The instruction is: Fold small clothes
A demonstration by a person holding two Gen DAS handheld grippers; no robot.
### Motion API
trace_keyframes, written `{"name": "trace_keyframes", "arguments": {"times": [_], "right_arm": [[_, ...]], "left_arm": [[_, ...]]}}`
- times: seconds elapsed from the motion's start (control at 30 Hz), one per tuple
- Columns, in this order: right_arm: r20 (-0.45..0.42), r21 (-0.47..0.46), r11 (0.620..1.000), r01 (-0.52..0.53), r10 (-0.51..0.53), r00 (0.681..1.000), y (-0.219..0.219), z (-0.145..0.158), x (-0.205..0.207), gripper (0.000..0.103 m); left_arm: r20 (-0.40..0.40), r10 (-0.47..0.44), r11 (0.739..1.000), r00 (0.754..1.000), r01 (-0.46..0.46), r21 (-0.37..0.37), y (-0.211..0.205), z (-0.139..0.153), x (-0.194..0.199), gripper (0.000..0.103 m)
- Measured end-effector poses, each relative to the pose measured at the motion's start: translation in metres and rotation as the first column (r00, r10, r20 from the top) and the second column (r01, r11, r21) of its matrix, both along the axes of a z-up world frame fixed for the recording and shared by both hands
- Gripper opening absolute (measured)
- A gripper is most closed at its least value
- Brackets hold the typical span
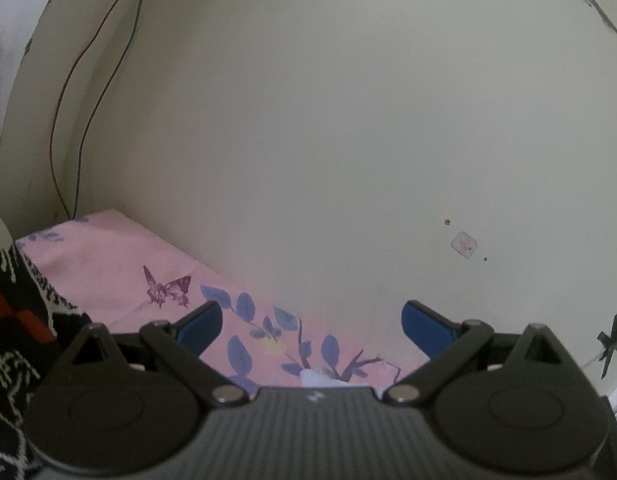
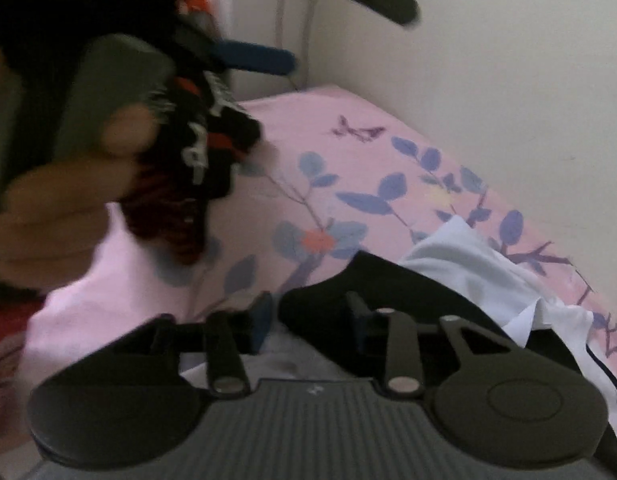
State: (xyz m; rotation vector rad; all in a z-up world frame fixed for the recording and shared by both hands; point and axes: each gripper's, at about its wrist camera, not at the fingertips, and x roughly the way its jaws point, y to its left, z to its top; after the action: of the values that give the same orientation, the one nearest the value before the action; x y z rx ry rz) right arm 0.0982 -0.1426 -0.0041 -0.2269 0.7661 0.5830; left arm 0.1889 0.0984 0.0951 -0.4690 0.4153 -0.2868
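My left gripper (image 1: 312, 324) is open and empty, held above the pink floral bed sheet (image 1: 108, 272) and facing the wall. A black patterned garment (image 1: 16, 344) with red and white marks hangs at the left edge of the left wrist view. In the right wrist view the same black garment (image 2: 196, 168) hangs bunched beside the person's hand and the left gripper (image 2: 252, 58). My right gripper (image 2: 308, 320) has its blue pads apart; a black cloth (image 2: 380, 280) lies over the right pad, so I cannot tell if it grips. A white garment (image 2: 468, 264) lies behind it.
The cream wall (image 1: 348, 120) rises just behind the bed, with two thin wires (image 1: 80, 80) running down its left corner. A light pink cloth (image 2: 108, 280) lies on the bed sheet (image 2: 348, 120) at the left of the right wrist view.
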Motion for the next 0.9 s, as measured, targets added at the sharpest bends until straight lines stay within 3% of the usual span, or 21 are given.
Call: {"name": "trace_keyframes", "arguments": {"times": [0.1,0.17,0.23,0.3,0.37,0.43,0.47,0.5,0.57,0.63,0.73,0.83,0.9], "right_arm": [[-0.027,0.228,0.964,0.137,-0.134,0.991,-0.037,0.020,0.009,0.000],[-0.061,0.363,0.894,0.262,-0.258,0.964,-0.077,0.031,0.009,0.000],[-0.120,0.438,0.812,0.386,-0.373,0.920,-0.117,0.031,0.001,0.000],[-0.180,0.420,0.748,0.514,-0.486,0.855,-0.156,0.017,-0.006,0.000],[-0.220,0.323,0.743,0.586,-0.544,0.810,-0.180,-0.004,-0.016,0.000],[-0.246,0.296,0.729,0.617,-0.566,0.787,-0.197,-0.017,-0.030,0.014],[-0.240,0.315,0.707,0.634,-0.587,0.773,-0.207,-0.017,-0.041,0.041],[-0.217,0.333,0.682,0.651,-0.616,0.757,-0.215,-0.013,-0.049,0.050],[-0.160,0.389,0.654,0.648,-0.645,0.747,-0.228,-0.005,-0.062,0.048],[-0.120,0.412,0.655,0.633,-0.650,0.750,-0.231,0.002,-0.066,0.045],[-0.081,0.406,0.721,0.562,-0.584,0.808,-0.213,0.007,-0.060,0.040],[-0.106,0.382,0.789,0.481,-0.480,0.871,-0.180,-0.010,-0.040,0.029],[-0.169,0.337,0.826,0.451,-0.419,0.892,-0.160,-0.030,-0.024,0.026]], "left_arm": [[-0.016,0.004,1.000,1.000,-0.004,-0.006,0.001,-0.003,0.002,0.100],[-0.020,-0.007,1.000,1.000,0.007,-0.014,-0.001,-0.004,0.003,0.100],[-0.022,-0.021,1.000,1.000,0.021,-0.014,-0.005,-0.005,0.001,0.100],[-0.029,-0.038,0.999,0.999,0.038,-0.010,-0.012,-0.007,0.001,0.100],[-0.043,-0.067,0.998,0.997,0.067,0.003,-0.024,-0.011,0.001,0.100],[-0.061,-0.099,0.994,0.993,0.101,0.036,-0.039,-0.016,0.002,0.100],[-0.070,-0.112,0.992,0.991,0.116,0.058,-0.048,-0.019,0.003,0.100],[-0.077,-0.123,0.989,0.989,0.128,0.077,-0.055,-0.022,0.002,0.100],[-0.094,-0.146,0.983,0.985,0.155,0.102,-0.068,-0.029,0.002,0.099],[-0.113,-0.165,0.977,0.980,0.178,0.116,-0.078,-0.035,0.001,0.098],[-0.122,-0.190,0.960,0.974,0.210,0.186,-0.097,-0.044,-0.002,0.097],[-0.118,-0.207,0.931,0.971,0.232,0.282,-0.116,-0.051,-0.007,0.096],[-0.118,-0.215,0.909,0.970,0.243,0.340,-0.126,-0.055,-0.008,0.096]]}}
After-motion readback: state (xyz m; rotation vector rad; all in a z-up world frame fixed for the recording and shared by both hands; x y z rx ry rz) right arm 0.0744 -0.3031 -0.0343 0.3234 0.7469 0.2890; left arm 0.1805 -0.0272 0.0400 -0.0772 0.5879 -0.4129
